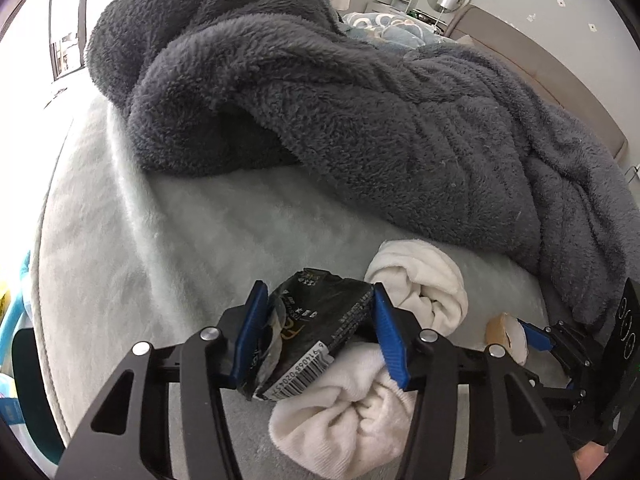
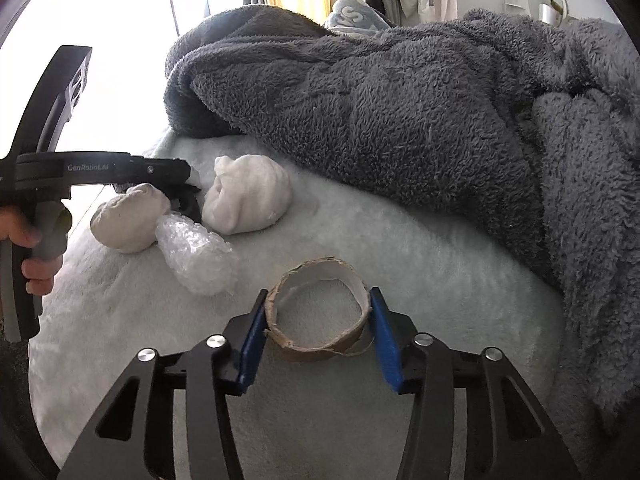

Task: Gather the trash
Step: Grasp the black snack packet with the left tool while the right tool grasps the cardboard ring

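Both grippers are clamped on trash over the pale bedsheet (image 2: 400, 248).

On the left, the left gripper (image 1: 320, 332) pinches a crumpled black wrapper (image 1: 316, 332) with a barcode between its blue pads, just above two rolled white socks (image 1: 420, 284). A wad of bubble wrap (image 2: 196, 256) lies beside the socks. To the right, the right gripper (image 2: 318, 320) squeezes a flattened cardboard tape ring (image 2: 320, 312) near the bed's near edge. A heaped grey fleece blanket (image 2: 400, 120) fills the far side.
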`<action>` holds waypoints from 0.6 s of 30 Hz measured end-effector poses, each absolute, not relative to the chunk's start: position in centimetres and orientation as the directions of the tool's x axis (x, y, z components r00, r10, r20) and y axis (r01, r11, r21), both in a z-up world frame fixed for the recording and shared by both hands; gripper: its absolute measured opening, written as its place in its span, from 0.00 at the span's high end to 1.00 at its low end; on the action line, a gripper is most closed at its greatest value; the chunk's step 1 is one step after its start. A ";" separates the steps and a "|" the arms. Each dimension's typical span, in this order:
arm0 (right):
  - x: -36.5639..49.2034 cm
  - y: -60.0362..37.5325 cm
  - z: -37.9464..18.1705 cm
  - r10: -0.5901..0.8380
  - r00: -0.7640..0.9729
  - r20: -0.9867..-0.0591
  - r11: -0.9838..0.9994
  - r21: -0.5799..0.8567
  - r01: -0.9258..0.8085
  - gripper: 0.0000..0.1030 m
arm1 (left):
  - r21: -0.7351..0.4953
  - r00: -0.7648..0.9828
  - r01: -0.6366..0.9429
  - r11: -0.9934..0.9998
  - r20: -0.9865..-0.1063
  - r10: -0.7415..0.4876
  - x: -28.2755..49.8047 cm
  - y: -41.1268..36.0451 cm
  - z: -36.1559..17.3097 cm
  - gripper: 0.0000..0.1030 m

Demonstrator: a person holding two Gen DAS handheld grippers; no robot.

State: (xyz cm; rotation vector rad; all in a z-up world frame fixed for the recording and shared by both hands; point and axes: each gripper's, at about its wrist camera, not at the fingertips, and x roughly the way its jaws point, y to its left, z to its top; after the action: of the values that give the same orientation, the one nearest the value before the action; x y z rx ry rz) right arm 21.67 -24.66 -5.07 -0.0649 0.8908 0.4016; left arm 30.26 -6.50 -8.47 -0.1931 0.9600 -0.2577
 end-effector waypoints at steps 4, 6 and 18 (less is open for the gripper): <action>21.6 -24.3 -4.8 0.312 0.562 -0.766 0.928 0.117 -0.355 0.53 | -0.300 0.533 0.106 0.948 -0.788 -0.309 29.7 -5.4 -8.6 0.33; 21.7 -24.1 -4.9 0.305 0.560 -0.770 0.930 0.114 -0.350 0.53 | -0.298 0.527 0.104 0.949 -0.792 -0.307 29.6 -5.4 -8.8 0.27; 21.6 -23.8 -4.8 0.257 0.572 -0.779 0.951 0.099 -0.293 0.54 | -0.324 0.534 0.087 0.942 -0.783 -0.319 29.7 -4.9 -9.2 0.40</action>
State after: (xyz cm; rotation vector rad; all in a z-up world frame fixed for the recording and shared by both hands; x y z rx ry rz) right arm 21.56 -23.76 -4.80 -0.0424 0.9056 0.3225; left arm 29.72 -4.91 -9.20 -0.2587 0.9804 -0.2454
